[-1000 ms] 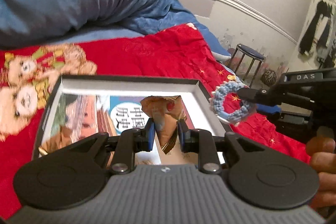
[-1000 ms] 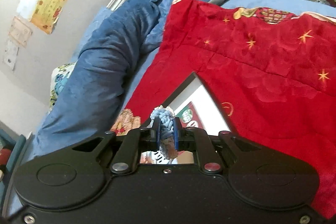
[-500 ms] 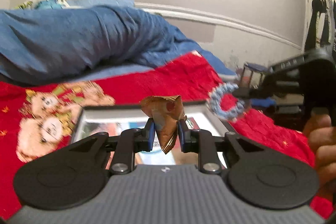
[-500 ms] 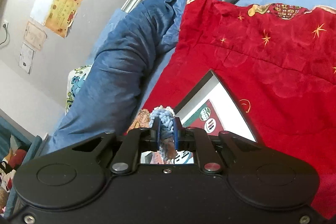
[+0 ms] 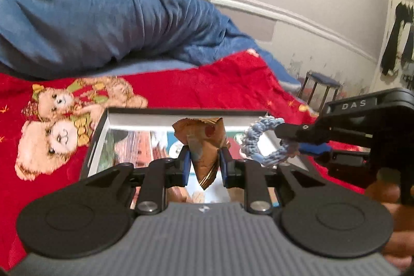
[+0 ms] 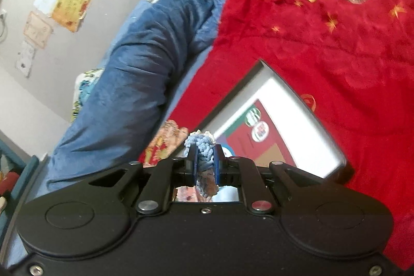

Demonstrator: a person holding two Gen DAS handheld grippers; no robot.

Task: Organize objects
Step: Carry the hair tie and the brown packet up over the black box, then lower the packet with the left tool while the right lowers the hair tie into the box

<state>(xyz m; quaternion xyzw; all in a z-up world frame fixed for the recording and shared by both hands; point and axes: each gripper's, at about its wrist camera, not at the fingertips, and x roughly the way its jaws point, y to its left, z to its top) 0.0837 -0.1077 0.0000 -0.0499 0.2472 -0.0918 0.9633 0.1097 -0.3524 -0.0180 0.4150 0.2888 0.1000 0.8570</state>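
My left gripper (image 5: 204,162) is shut on a crumpled brown snack wrapper (image 5: 203,141) and holds it over an open grey box (image 5: 103,126) with a printed picture inside. The box lies on a red blanket. My right gripper (image 6: 204,164) is shut on a light blue crocheted ring (image 6: 203,146). In the left wrist view the right gripper (image 5: 292,141) reaches in from the right and holds the ring (image 5: 261,141) above the box's right edge. The box also shows in the right wrist view (image 6: 305,105).
A rumpled blue quilt (image 5: 103,25) lies along the wall behind the red blanket (image 5: 207,84), which has a teddy bear print (image 5: 57,128). A stool (image 5: 320,84) stands past the bed's far end. Clothes (image 5: 398,32) hang at the right.
Both grippers kept hold of their items. The left wrist view first tipped up toward the wall, then came back down over the box. The right gripper with the ring sank slightly toward the box.
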